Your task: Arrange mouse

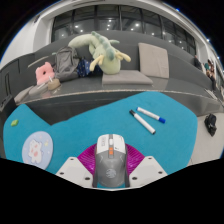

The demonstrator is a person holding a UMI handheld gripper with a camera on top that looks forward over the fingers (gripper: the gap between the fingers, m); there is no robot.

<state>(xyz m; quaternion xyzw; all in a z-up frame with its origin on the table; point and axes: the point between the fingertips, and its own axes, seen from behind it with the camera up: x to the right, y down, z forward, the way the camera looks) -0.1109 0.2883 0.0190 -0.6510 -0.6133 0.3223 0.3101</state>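
A white and grey computer mouse [112, 157] with an orange scroll wheel sits between my gripper's [112, 170] two fingers. The magenta pads [91, 156] press against both of its sides. The gripper is shut on the mouse. It is held low over a teal desk mat [70, 125], with the mouse's front pointing away from me. I cannot tell whether the mouse touches the mat.
Two white markers [147, 117] lie on the mat just beyond and right of the mouse. A round coaster [37, 149] lies to the left. Beyond the desk stands a grey sofa [150, 65] with a plush toy [102, 49] and a pink item [45, 74].
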